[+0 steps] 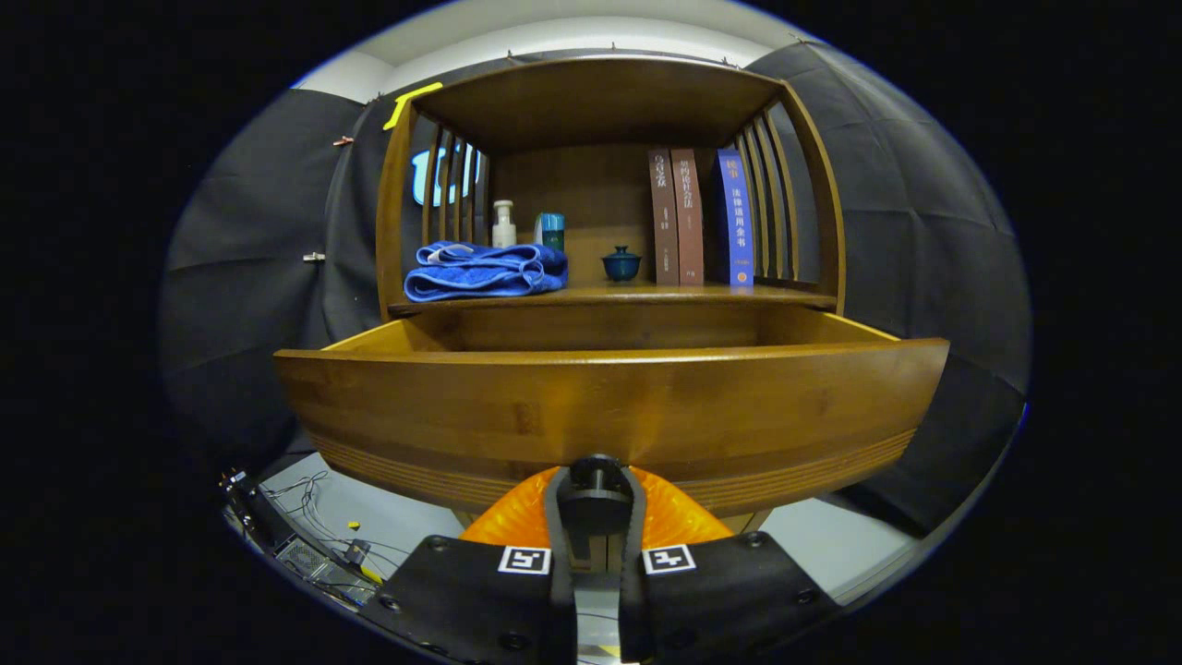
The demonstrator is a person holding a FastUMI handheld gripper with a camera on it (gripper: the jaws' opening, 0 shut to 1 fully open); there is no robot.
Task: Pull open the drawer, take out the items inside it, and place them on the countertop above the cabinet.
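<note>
Clamping the drawer's dark round knob (596,480), the jaws sit narrow with both fingers pressed on its sides. Right behind it the wooden drawer (609,406) is pulled well out of the cabinet (392,212); can't see what's inside from here. Up on the shelf above: a folded blue towel (485,271), small bottles (503,224), a blue lidded cup (621,263), three upright books (697,217).

Dim booth, warm wood glowing under soft overhead light.
Fisheye bends the drawer (609,406) front into a bow; the shelf recess sits in shadow, focus sharp mid-frame, edges darkening and smearing.
</note>
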